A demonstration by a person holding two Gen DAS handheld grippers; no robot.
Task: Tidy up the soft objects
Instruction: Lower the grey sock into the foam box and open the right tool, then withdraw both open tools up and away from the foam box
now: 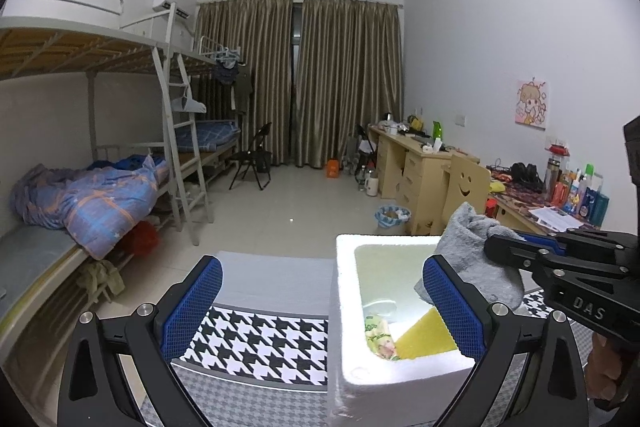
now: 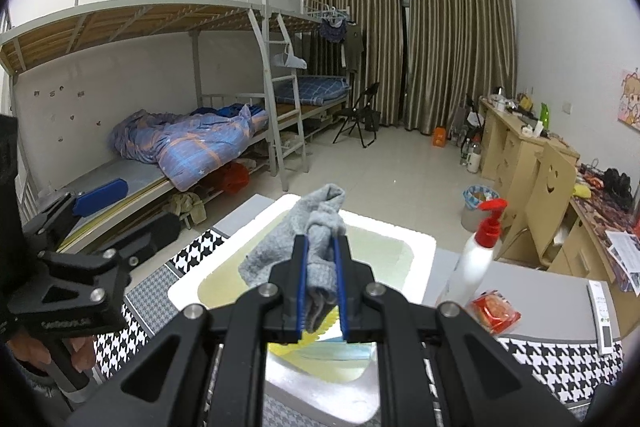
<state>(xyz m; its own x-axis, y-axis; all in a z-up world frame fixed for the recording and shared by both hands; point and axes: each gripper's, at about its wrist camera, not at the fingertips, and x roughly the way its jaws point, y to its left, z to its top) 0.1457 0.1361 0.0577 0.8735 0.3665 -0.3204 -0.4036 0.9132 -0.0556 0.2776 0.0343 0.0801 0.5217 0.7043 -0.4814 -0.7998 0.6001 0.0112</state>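
Note:
A grey knitted cloth (image 2: 280,251) hangs over a white foam box (image 2: 425,247), pinched between the blue pads of my right gripper (image 2: 320,241), which is shut on it. In the left wrist view the same cloth (image 1: 464,251) dangles above the box (image 1: 345,307), with the right gripper (image 1: 505,246) reaching in from the right. Inside the box lie a yellow sponge (image 1: 424,337) and a patterned soft item (image 1: 378,337). My left gripper (image 1: 322,307) is open and holds nothing, its right pad over the box's near edge. It also shows at the left of the right wrist view (image 2: 132,215).
The box sits on a table with a houndstooth cloth (image 1: 260,343). A white pump bottle with a red top (image 2: 476,259), a red packet (image 2: 494,309) and a paper strip (image 2: 604,315) stand right of the box. Bunk beds (image 2: 180,147) line the left wall and wooden desks (image 2: 516,147) the right.

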